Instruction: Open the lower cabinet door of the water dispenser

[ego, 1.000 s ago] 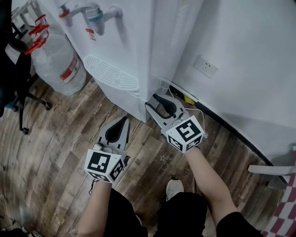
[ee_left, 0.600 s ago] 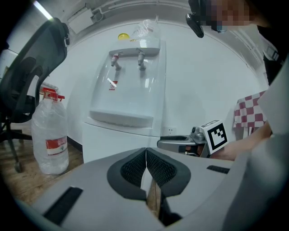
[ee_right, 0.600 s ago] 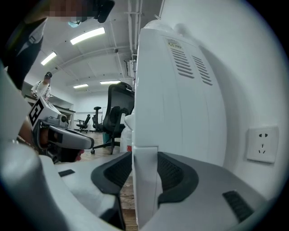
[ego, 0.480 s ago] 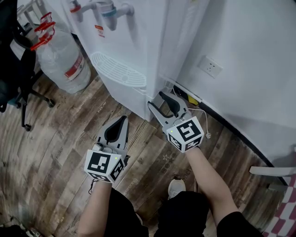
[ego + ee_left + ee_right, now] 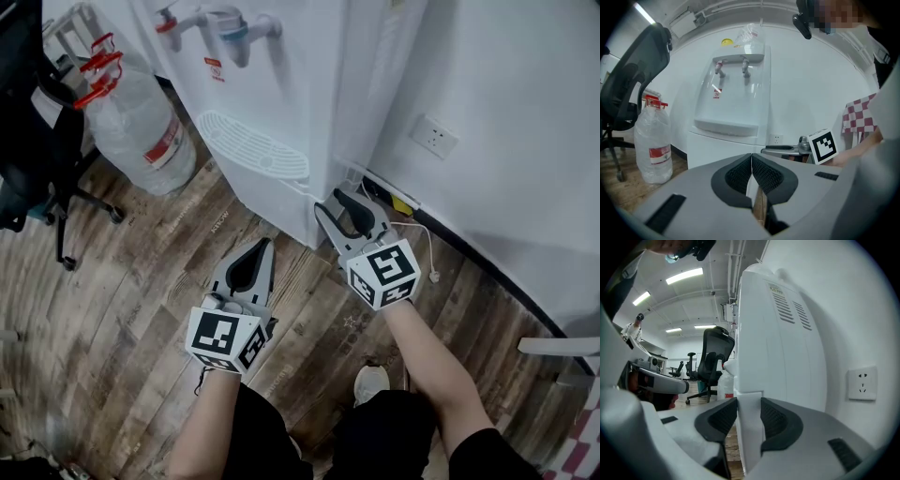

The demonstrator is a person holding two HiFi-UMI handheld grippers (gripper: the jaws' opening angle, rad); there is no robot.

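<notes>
The step in hand looks like getting a hold on the door. The right gripper [image 5: 349, 208] sits low at the front corner of the tall white plastic water dispenser [image 5: 281, 112]. Its jaws have just been opening and stand wide, with the side edge of the white lower cabinet door [image 5: 750, 427], below the drip tray, between the pads but apparently not pinched. Next it probably needs to clamp that edge and swing it outward. The left gripper [image 5: 263, 246] hangs closed and empty, apart from the cabinet. Worn wood-plank floor [image 5: 141, 281], a clear plastic water jug [image 5: 141, 127], a black office chair [image 5: 37, 141] and a white wall socket [image 5: 438, 137] surround it.
</notes>
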